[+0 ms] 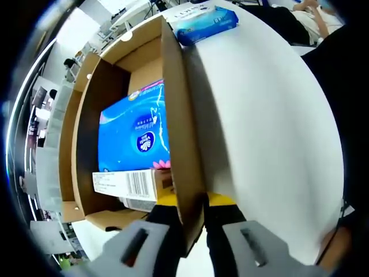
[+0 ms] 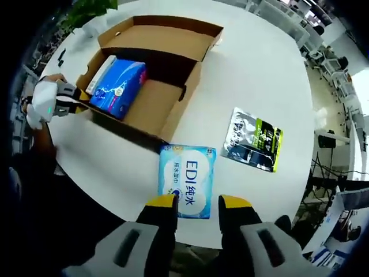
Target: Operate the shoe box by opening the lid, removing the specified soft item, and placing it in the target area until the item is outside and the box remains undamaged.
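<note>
Clearly printed, pale blue pack (image 2: pixel 186 180) reads "EDI"

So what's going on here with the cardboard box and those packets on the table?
A person works two handheld grippers. The left gripper is clamped on a wall of the open shoe box, steadying it. A blue tissue pack lies inside. The right gripper hangs open over a light blue EDI pack lying on the white table, near a dark packet.
</note>
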`<state>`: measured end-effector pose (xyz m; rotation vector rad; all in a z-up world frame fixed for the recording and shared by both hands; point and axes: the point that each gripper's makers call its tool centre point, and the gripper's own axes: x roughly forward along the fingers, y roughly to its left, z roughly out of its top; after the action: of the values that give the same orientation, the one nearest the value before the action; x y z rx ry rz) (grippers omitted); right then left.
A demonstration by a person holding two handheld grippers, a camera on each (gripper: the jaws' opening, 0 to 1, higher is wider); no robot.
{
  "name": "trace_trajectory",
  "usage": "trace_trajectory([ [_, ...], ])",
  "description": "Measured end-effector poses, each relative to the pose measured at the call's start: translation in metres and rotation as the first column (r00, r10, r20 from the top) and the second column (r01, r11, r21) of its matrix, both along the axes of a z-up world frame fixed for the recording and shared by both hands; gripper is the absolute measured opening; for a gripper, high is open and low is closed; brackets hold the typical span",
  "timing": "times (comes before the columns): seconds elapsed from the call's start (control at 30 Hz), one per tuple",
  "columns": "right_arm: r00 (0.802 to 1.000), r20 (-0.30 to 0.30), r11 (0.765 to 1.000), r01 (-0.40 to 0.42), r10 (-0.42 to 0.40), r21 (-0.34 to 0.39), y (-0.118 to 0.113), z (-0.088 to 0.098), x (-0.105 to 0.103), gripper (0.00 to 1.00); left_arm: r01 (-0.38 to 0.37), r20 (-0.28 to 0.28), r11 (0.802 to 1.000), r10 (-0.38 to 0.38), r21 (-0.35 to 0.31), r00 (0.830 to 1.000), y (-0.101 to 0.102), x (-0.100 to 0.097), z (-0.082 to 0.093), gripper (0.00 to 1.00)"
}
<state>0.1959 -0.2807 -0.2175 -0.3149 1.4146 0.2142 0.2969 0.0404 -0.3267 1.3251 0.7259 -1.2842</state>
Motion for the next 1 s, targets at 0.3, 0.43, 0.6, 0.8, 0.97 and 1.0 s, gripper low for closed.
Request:
trace_trajectory([
  [0.3, 1.000, 0.014, 1.000, -0.007, 0.007, 0.006, 0.003, 0.000, 0.001, 0.38, -0.001, 0.002, 1.000, 0.001, 0.000, 1.000, 0.001, -0.005, 0.001, 0.11],
  [0.43, 0.998, 0.035, 0.999, -0.042, 0.042, -0.010, 0.003, -0.001, 0.002, 0.52, -0.002, 0.002, 1.000, 0.002, 0.000, 1.000, 0.001, -0.007, 0.001, 0.11],
  [0.6, 0.997, 0.053, 0.999, -0.049, 0.050, -0.020, 0.002, 0.001, 0.003, 0.61, -0.003, 0.004, 1.000, 0.003, 0.000, 1.000, 0.003, -0.014, 0.003, 0.11],
  [0.8, 0.994, 0.075, 0.997, -0.076, 0.078, -0.021, 0.005, 0.001, 0.001, 0.68, -0.006, 0.005, 1.000, 0.006, 0.000, 1.000, 0.004, -0.024, 0.007, 0.11],
  [0.97, 0.993, 0.082, 0.997, -0.080, 0.082, -0.022, 0.005, -0.003, 0.000, 0.75, -0.007, 0.004, 1.000, 0.007, 0.000, 1.000, 0.003, -0.023, 0.007, 0.11],
  [1.0, 0.993, 0.089, 0.997, -0.080, 0.081, -0.012, 0.006, -0.005, 0.000, 0.76, -0.006, 0.004, 1.000, 0.006, 0.000, 1.000, 0.003, -0.023, 0.007, 0.11],
])
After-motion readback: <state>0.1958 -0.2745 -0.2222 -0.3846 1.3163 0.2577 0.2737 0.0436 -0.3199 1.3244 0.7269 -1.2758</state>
